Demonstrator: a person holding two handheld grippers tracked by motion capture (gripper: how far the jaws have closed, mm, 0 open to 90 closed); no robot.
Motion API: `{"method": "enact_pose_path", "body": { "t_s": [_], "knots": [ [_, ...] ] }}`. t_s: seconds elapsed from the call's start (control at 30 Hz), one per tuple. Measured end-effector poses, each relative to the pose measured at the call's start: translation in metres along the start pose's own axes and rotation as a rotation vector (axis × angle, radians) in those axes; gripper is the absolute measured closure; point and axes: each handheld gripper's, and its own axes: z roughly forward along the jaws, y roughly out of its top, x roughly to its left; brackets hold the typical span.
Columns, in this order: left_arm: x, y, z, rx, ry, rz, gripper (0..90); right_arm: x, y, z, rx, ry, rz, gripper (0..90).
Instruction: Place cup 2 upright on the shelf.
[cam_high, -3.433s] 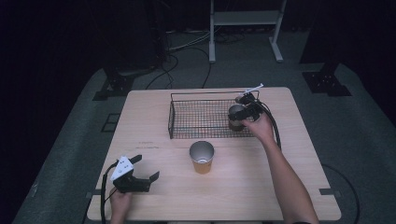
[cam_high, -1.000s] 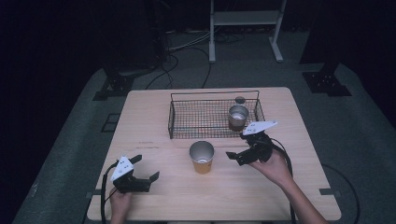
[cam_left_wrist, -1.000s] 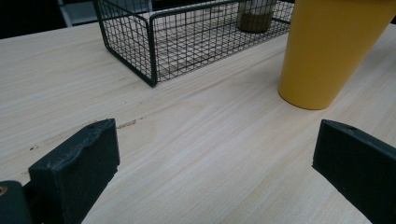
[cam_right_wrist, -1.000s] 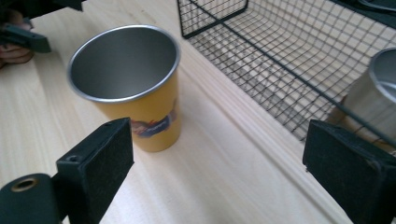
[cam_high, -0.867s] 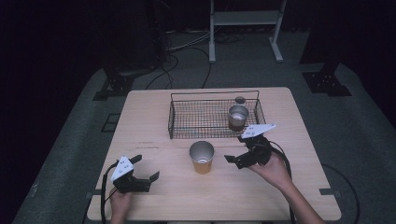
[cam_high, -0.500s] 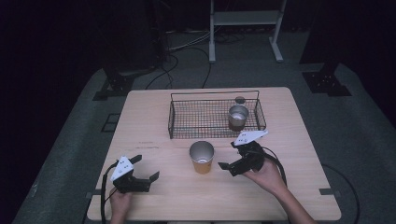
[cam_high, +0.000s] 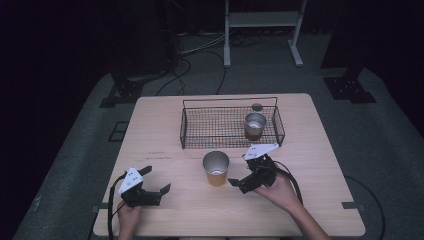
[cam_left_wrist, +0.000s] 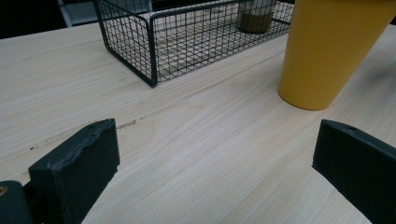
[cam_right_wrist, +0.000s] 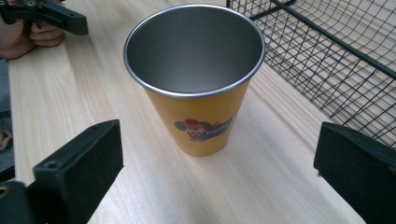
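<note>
Right claw (cam_high: 239, 181) released, jaws just widening, nearing yellow cup (cam_high: 216, 169) mid-desk; straddling cup centred below rim before clenching.

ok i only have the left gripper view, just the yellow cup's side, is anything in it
observer: No. The right gripper view looks down into the cup, and it is bare metal inside, empty.
operator: where's the right claw
observer: The right claw is low beside the cup and pointed at it. Its jaws have just been opening, with the cup ahead of them and not yet between them.
operator: how many cups in the basket
observer: One. A second cup stands upright at the right end of the basket.
</note>
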Motion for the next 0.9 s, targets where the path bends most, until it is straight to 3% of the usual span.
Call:
{"method": "enact_pose_path", "body": {
  "t_s": [0.23, 0.9],
  "knots": [
    [0.000, 0.000, 0.000, -0.001, 0.000, 0.001, 0.0, 0.004, 0.002, 0.005, -0.018, 0.013, -0.001, 0.8],
    [0.000, 0.000, 0.000, -0.002, 0.001, 0.000, 0.0, 0.015, 0.009, 0.025, -0.008, 0.034, -0.011, 0.7]
  ]
}}
